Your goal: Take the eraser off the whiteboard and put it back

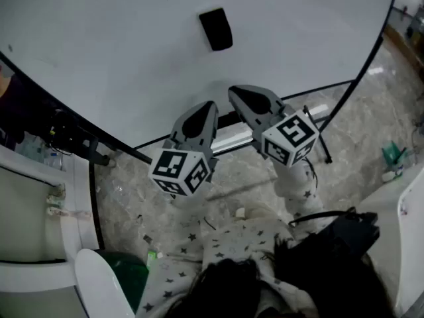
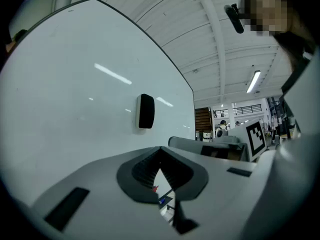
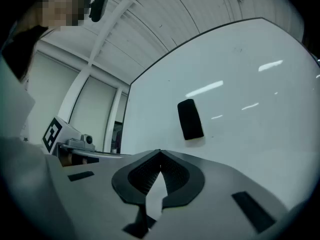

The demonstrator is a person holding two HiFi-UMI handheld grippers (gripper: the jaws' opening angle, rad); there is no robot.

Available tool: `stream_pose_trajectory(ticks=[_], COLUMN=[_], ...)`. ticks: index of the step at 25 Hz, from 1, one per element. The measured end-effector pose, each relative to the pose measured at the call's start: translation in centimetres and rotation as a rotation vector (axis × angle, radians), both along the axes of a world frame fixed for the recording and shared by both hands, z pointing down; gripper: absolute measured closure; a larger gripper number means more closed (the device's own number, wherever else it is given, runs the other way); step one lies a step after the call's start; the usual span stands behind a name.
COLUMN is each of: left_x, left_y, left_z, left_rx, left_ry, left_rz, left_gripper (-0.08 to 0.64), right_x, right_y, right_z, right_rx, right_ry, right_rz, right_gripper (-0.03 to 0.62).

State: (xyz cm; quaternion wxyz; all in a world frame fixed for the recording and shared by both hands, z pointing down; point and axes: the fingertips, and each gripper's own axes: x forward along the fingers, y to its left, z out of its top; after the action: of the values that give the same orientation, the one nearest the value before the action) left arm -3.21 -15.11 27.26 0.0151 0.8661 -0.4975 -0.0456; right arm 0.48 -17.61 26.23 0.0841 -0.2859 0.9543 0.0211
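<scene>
The eraser [image 1: 216,29] [image 2: 145,111] [image 3: 190,119], black and oblong, sits upright on the whiteboard [image 1: 119,58] [image 2: 75,84] [image 3: 250,104], flat against its face. Bare white surface surrounds it on all sides. Nothing touches it.

Both grippers are held in front of the board, below the eraser and apart from it, with their noses aimed at the board. The left gripper [image 1: 209,105] [image 2: 160,149] has its jaws pressed together, tips meeting, and nothing between the dark ribbed pads. The right gripper [image 1: 233,91] [image 3: 160,152] is in the same condition: tips together, pads empty. In the head view the two grippers lie side by side, close but not touching, the right one reaching slightly nearer the eraser.

Each gripper carries a marker cube at its rear, the left cube [image 1: 180,169] and the right cube [image 1: 289,136].

A star-patterned sleeve [image 1: 299,189] runs back from the right gripper. The board's lower edge carries a narrow ledge [image 1: 228,140]. Under it lies a marbled floor [image 1: 358,124]. A green container [image 1: 129,277] stands at the lower left of the head view.
</scene>
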Motion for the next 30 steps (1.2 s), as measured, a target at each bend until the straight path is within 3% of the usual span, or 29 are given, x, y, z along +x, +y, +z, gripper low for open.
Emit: stream_pose_trajectory(ticks=[10,15,19,20,21,24,27,30], left_x=[-1.5,-2.4,-1.7,-1.5,-1.6,-4.4,-8.0,-8.2], left_y=[-0.9,-3.6,-2.2,-2.1,-2.5,-5.6,-7.0,-7.7], left_z=[-2.1,-2.9,-3.6,-3.7,-3.7,-3.9,-4.2,-4.5], left_rx=[0.073,0.078,0.106,0.108,0.107,0.09,0.086,0.094], left_ry=[0.016,0.018,0.013,0.012,0.01,0.0,-0.002,-0.01], left_rz=[-0.042,-0.039,-0.046,-0.041,-0.034,-0.004,0.024,0.055], left_gripper=[0.56,0.56,0.56,0.559,0.56,0.558,0.558,0.56], right_x=[-0.1,0.0,1.5,1.6,1.3,-1.8,-6.2,-7.1], right_y=[-0.6,-3.7,-2.2,-2.1,-2.6,-6.2,-7.8,-8.9], right_z=[-3.8,-6.0,-7.9,-8.3,-8.5,-9.1,-9.9,-10.0], right_rx=[0.131,0.178,0.275,0.269,0.26,0.257,0.285,0.302], right_ry=[-0.044,-0.067,-0.056,-0.075,-0.09,-0.084,-0.097,-0.078], right_rz=[0.073,0.177,0.249,0.248,0.252,0.295,0.308,0.347], right_gripper=[0.584,0.583,0.576,0.486,0.442,0.421,0.346,0.334])
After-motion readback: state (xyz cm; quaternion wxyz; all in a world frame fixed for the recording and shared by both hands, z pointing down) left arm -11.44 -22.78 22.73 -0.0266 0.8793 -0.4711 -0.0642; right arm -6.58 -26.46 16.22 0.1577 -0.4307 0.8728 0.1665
